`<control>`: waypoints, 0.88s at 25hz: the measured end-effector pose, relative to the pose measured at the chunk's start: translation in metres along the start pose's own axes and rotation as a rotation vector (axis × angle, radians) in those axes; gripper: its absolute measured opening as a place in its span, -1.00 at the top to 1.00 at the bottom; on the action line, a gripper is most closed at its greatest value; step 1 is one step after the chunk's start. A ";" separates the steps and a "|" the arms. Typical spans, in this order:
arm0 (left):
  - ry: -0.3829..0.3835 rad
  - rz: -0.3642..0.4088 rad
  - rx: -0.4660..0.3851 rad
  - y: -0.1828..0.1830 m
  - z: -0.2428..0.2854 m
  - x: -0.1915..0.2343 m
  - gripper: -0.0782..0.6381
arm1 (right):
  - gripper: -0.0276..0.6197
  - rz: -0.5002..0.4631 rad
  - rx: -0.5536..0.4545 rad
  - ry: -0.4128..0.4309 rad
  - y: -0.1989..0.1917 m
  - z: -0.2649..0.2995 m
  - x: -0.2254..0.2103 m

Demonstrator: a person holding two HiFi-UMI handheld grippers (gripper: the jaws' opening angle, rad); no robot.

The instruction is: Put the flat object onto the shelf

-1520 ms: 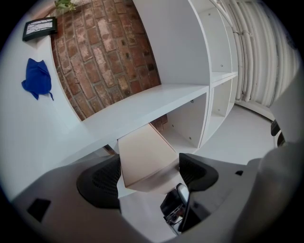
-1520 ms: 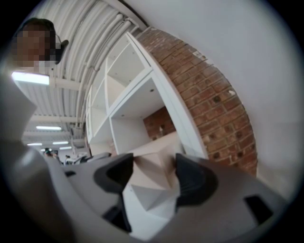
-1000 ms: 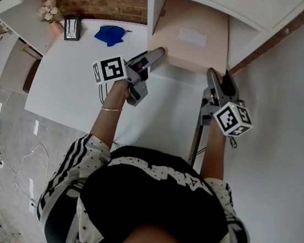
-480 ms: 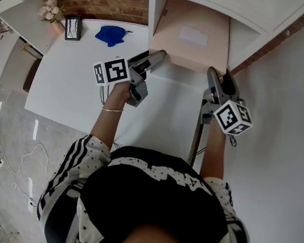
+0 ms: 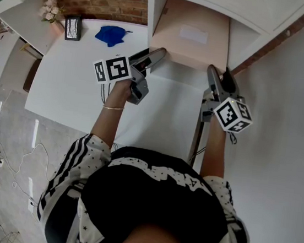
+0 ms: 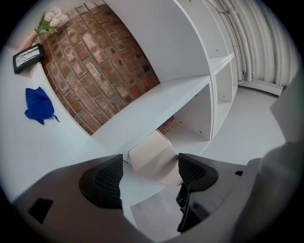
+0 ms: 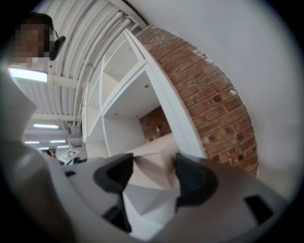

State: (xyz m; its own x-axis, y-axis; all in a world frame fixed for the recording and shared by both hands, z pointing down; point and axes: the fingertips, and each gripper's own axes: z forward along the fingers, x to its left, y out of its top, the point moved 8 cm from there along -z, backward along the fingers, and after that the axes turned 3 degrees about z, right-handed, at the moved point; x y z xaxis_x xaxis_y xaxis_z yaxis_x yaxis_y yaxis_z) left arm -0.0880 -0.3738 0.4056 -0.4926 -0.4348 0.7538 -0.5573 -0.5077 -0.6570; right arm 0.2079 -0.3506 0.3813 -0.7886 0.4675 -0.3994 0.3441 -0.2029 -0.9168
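The flat object is a pale cardboard box point(image 5: 196, 38) that lies in the bottom compartment of the white shelf point(image 5: 152, 12), its front edge sticking out toward me. My left gripper point(image 5: 154, 56) is at the box's front left corner. In the left gripper view the jaws stand open and the box point(image 6: 149, 156) lies beyond them, not between the pads. My right gripper point(image 5: 219, 74) is at the front right corner. In the right gripper view the box's corner point(image 7: 152, 163) fills the gap between both pads.
On the white table point(image 5: 73, 85) to the left lie a blue cloth point(image 5: 111, 34), a small black picture frame point(image 5: 72, 27) and a bunch of flowers point(image 5: 49, 9) against the brick wall. A white wall runs along the right.
The box has slid a little deeper into the shelf compartment. Both grippers have edged forward with it, the left one shifting slightly right.
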 end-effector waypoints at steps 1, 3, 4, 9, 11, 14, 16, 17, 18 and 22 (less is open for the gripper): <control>0.000 -0.001 -0.001 0.000 0.000 0.000 -0.31 | -0.01 0.000 -0.001 0.000 0.000 0.000 0.000; 0.000 -0.001 -0.002 0.001 0.001 0.001 -0.31 | -0.01 0.000 -0.004 -0.002 0.000 0.001 0.000; 0.000 -0.001 -0.003 0.001 0.001 0.001 -0.31 | 0.00 0.000 -0.005 -0.002 0.000 0.001 0.000; 0.001 -0.003 -0.005 0.001 0.000 0.001 -0.31 | -0.01 0.007 -0.024 0.002 0.001 0.000 -0.001; 0.003 0.002 -0.014 0.002 -0.003 0.000 -0.31 | 0.00 0.004 -0.033 0.006 0.001 -0.001 -0.001; 0.005 0.009 -0.029 0.003 -0.009 -0.001 -0.31 | 0.01 -0.005 -0.057 0.011 0.003 -0.006 0.000; 0.008 0.017 -0.033 0.003 -0.014 -0.002 -0.31 | 0.05 -0.010 -0.074 0.007 0.004 -0.011 0.001; 0.010 0.023 -0.034 0.003 -0.017 -0.003 -0.31 | 0.08 -0.013 -0.080 0.004 0.004 -0.013 0.001; 0.011 0.029 -0.037 0.002 -0.021 -0.004 -0.31 | 0.12 -0.016 -0.088 0.001 0.005 -0.016 0.001; 0.005 0.046 -0.054 0.000 -0.033 -0.009 -0.31 | 0.43 -0.013 -0.130 -0.019 0.004 -0.030 0.005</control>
State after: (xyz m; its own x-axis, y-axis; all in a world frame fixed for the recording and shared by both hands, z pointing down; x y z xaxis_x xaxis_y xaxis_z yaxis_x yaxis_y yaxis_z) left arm -0.1056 -0.3459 0.3988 -0.5220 -0.4532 0.7226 -0.5691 -0.4459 -0.6908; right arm 0.2210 -0.3231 0.3758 -0.8022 0.4531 -0.3888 0.3963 -0.0829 -0.9144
